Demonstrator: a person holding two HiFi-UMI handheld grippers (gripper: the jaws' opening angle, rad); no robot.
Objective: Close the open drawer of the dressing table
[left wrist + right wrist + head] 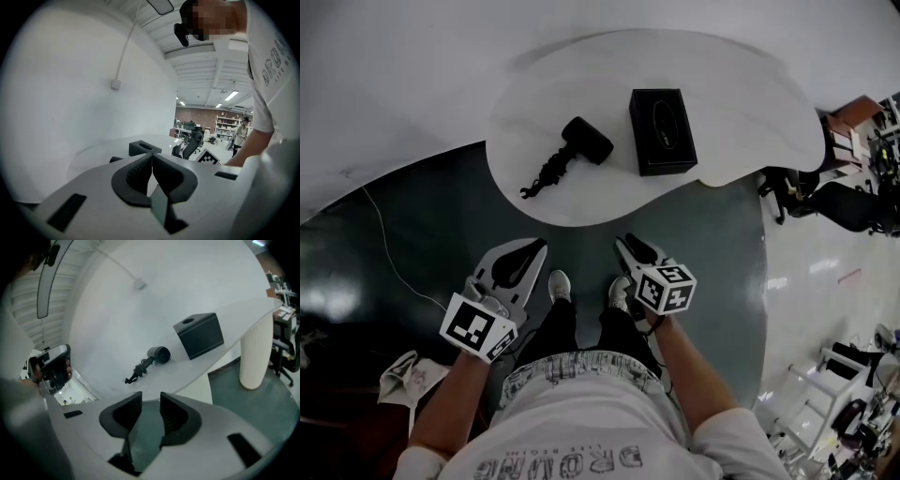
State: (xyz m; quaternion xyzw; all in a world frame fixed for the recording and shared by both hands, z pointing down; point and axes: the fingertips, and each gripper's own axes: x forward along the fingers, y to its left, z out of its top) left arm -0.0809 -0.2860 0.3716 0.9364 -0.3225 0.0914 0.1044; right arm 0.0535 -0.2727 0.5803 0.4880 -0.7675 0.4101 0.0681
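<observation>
1. Dressing table (750,122) at upper centre, with its curved near edge just above both grippers. I cannot make out the drawer.
2. Dark floor (712,253) open at centre right.
3. Hair dryer (586,141) and black box (662,131) on the tabletop.
4. Left gripper (532,248) has its jaws together and is empty. Right gripper (630,246) has its jaws partly apart, nothing between.

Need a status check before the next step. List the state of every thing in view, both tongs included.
left tongs: shut, nothing between them.
right tongs: open, nothing between them.
hair dryer: lying on its side on the dressing table, cord bunched beside it.
black box: resting on the dressing table, apart from the hair dryer.
dressing table: no drawer seen standing open.
</observation>
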